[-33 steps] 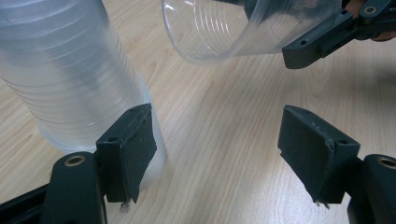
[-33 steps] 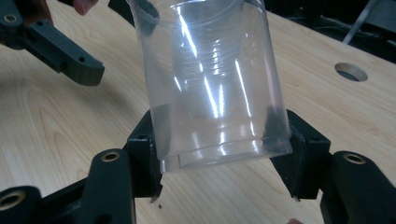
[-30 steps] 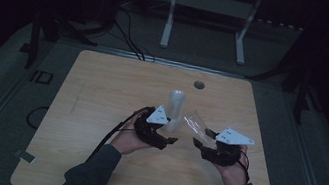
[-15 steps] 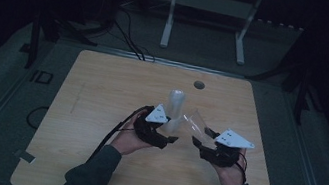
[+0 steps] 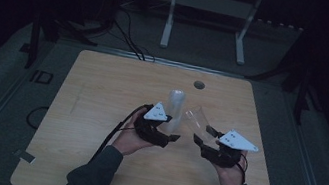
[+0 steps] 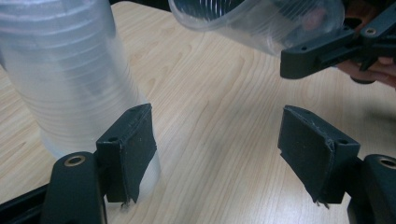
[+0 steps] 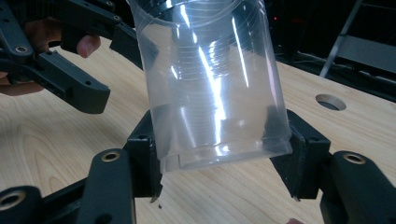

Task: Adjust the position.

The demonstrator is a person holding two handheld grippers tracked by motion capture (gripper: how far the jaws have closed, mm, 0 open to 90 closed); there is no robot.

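A tall stack of clear plastic cups (image 5: 175, 105) stands upside down on the wooden table (image 5: 96, 96). My left gripper (image 5: 172, 133) rests open at its base; in the left gripper view the stack (image 6: 70, 79) stands just outside the left jaw, and the space between the jaws of the left gripper (image 6: 224, 140) holds only bare table. My right gripper (image 5: 201, 141) is shut on a single clear cup (image 5: 195, 119), tilted up and toward the stack. In the right gripper view its pads clamp the cup (image 7: 215, 84) near its base, and the left gripper's fingers (image 7: 70, 79) show behind it.
A round hole (image 5: 198, 84) is cut in the table near its far edge. Beyond the table stand a white metal frame (image 5: 207, 8) and dark cables (image 5: 128, 41) on the floor. Tape tabs mark the near corners.
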